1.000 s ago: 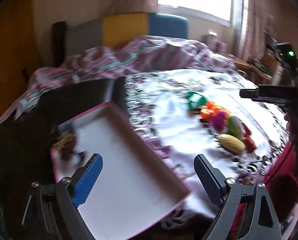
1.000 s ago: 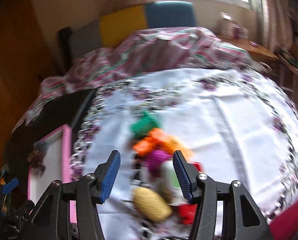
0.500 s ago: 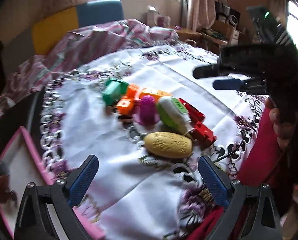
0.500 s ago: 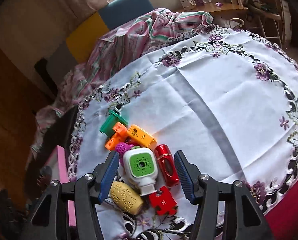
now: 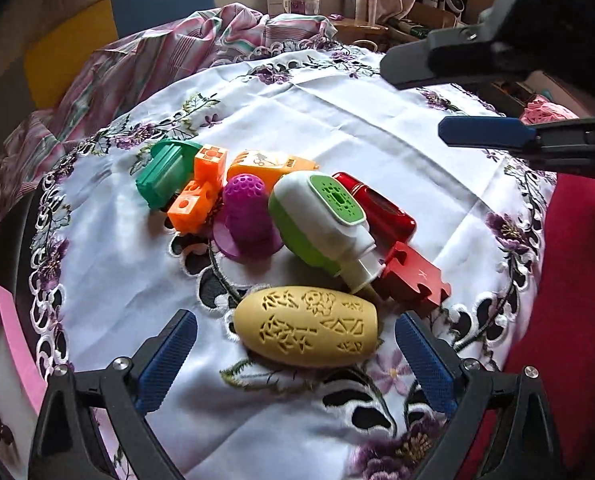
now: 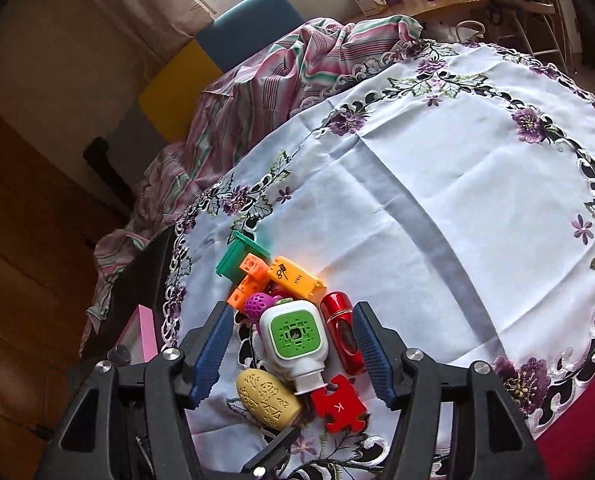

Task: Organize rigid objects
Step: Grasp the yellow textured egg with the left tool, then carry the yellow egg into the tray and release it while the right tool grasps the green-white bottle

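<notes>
Our left gripper [image 5: 295,354] stood wide open and held nothing. The yellow egg [image 5: 305,326] lay on the cloth [image 5: 337,120] straight ahead of it, just past the fingertips and between their lines, apart from both pads. The egg's long axis ran across the gripper, from one finger toward the other, so we judged that a close along this line would take it end to end; a roll of the wrist would be needed to take it across its narrow waist.

Our right gripper [image 6: 293,354] hung above the pile, its jaws opening and empty. In its own view the white-and-green bottle [image 6: 295,338] sat between its fingers, with the red case [image 6: 339,330] close against the right one, but from the left camera the fingers stood well clear above the cloth, touching nothing. The left gripper was the nearer to the egg.

Room was tight beyond the egg. The bottle's neck and the red puzzle piece [image 5: 411,278] lay just behind it to the right, and the purple cap [image 5: 245,216] behind to the left. The near side was bare cloth. The pink tray [image 5: 13,340] lay off to the left, past the cloth's lace edge.
</notes>
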`<state>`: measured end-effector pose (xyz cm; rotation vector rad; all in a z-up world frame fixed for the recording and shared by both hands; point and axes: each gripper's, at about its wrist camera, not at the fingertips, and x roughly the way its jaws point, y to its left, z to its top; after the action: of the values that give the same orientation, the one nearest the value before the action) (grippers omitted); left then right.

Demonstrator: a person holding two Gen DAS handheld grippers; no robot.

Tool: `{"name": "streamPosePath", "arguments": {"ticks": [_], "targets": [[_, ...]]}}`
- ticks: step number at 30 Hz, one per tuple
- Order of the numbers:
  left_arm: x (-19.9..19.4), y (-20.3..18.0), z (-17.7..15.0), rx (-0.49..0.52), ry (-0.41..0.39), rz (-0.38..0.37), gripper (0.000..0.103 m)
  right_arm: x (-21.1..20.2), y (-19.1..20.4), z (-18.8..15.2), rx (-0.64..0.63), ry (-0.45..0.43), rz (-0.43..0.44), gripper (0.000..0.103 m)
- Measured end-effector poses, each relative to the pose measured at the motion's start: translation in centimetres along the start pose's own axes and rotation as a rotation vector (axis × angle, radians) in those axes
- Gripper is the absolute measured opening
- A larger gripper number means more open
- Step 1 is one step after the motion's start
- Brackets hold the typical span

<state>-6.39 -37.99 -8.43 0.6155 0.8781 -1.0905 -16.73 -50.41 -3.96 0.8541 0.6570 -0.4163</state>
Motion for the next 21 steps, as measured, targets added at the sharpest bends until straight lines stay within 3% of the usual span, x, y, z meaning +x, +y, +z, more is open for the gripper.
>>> {"name": "streamPosePath", "arguments": {"ticks": [1,3,5,14,21], "targets": [[0.3,0.0,0.0,0.002,0.002,0.003,0.097,0.0,0.0,0.0,-0.001,0.000,0.003,0.062],[1.0,0.1,0.0,0.006,0.011,0.009,0.076,0.0,-0.1,0.1,-0.001,0.004,0.006,0.063],[1.8,0.1,-0.2,-0.005,0.036,-0.015,0.076,0.0,-0.1,0.1,-0.002,0.004,0.007,0.063],[-0.5,2.4,-1.3,-0.133,-0.038,-0.052,0.076,0.5,0.2,0.1,-0.014,0.028,-0.017,0.062],[-3.7,4.2,-2.5,-0.203,-0.091,-0.050,0.076,2.0,1.7,-0.4,-0.100,0.115,-0.045,0.062]]}}
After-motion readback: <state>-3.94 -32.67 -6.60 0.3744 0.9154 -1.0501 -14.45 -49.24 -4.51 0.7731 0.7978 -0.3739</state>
